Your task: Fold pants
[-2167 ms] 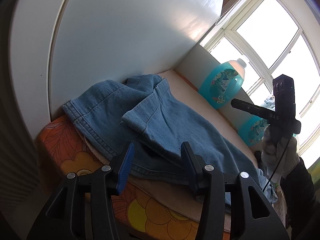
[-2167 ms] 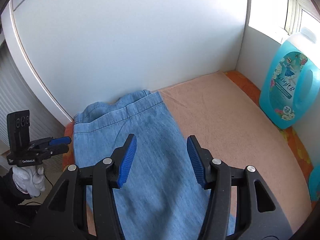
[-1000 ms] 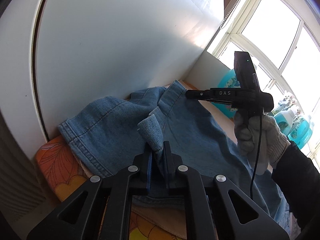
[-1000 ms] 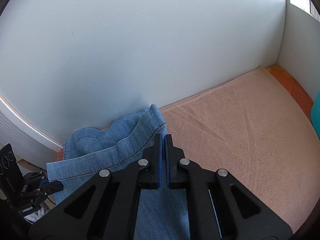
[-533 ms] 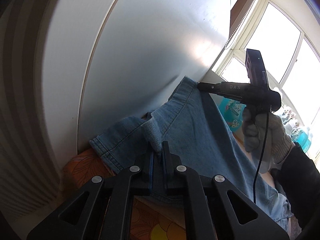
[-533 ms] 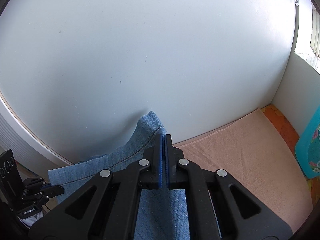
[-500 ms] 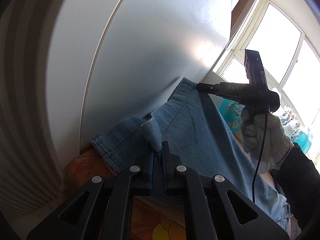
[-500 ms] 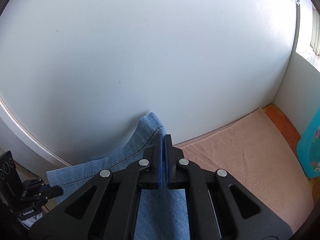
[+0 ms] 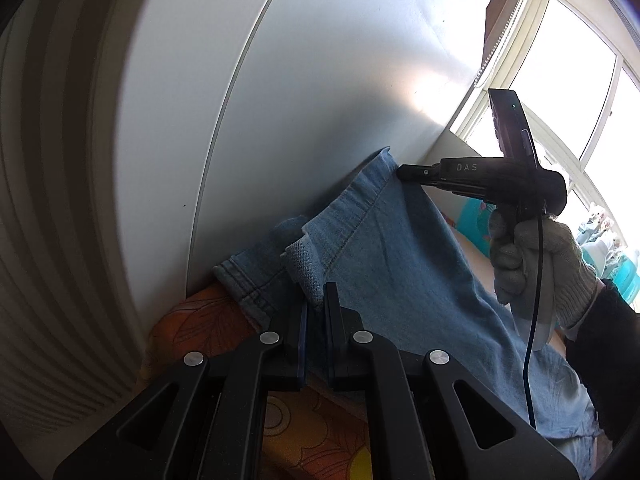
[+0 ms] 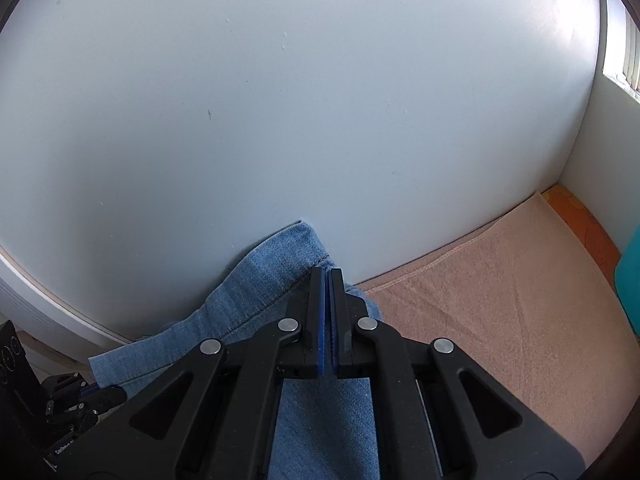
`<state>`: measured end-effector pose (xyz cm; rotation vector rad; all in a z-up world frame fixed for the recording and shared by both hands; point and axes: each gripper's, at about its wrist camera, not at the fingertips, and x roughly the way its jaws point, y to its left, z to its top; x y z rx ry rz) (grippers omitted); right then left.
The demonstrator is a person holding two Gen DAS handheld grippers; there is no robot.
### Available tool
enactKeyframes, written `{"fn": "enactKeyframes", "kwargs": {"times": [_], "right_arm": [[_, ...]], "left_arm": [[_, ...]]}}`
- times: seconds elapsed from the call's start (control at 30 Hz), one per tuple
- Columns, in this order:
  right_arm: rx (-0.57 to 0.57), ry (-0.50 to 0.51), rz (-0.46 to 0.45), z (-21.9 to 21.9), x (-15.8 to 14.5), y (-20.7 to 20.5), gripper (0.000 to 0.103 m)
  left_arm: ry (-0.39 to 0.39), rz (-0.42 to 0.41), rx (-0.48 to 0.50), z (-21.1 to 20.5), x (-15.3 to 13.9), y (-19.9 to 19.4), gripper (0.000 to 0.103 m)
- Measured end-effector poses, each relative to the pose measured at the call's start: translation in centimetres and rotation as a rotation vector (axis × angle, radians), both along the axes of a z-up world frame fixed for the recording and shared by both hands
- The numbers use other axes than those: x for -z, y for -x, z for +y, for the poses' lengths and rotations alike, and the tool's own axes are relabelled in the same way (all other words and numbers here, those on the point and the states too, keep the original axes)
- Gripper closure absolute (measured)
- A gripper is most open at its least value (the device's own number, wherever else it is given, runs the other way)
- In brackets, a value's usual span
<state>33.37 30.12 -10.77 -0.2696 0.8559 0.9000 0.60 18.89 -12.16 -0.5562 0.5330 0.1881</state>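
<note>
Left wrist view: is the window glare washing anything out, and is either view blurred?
Left wrist view: the window is blown out white and the striped surface at left is smeared, but the jeans read clearly. Right wrist view: even light, sharp, with fisheye bending at the edges.

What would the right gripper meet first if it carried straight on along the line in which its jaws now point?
Probably the white wall panel. The right gripper, shut on the jeans, points at it, with only the raised denim hem between. How near the panel stands is unclear.
</note>
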Motion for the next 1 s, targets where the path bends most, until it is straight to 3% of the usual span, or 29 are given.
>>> {"fn": "enactKeyframes", "kwargs": {"times": [0.23,0.57,0.83,0.9,0.97,1.0], "right_arm": [[0.005,-0.029,-0.016,0.6,-1.4,0.2,0.101],[0.031,0.024,0.044,1.0,2.1,-1.2,0.101],[0.127,-0.075,0.023,-3.9,-3.6,1.1,0.094],[0.153,-0.098,-0.011,-5.8,-5.3,2.3,0.089],[0.179,-0.135,-0.033,-7.9,-6.8,3.8,0.064],[0.194,-0.149,-0.049,-8.9,-7.5,4.3,0.06]], "left_arm": [[-0.056,-0.025,-0.02,0.6,-0.1,0.4,0.097],[-0.059,0.016,-0.026,0.7,1.7,-0.3,0.097],[-0.094,0.033,-0.008,0.7,2.2,-1.0,0.097],[-0.093,0.029,-0.006,0.8,2.3,-1.0,0.097],[-0.096,0.024,-0.004,0.8,2.3,-1.0,0.097],[-0.096,0.024,-0.001,0.8,2.3,-1.0,0.097]]}}
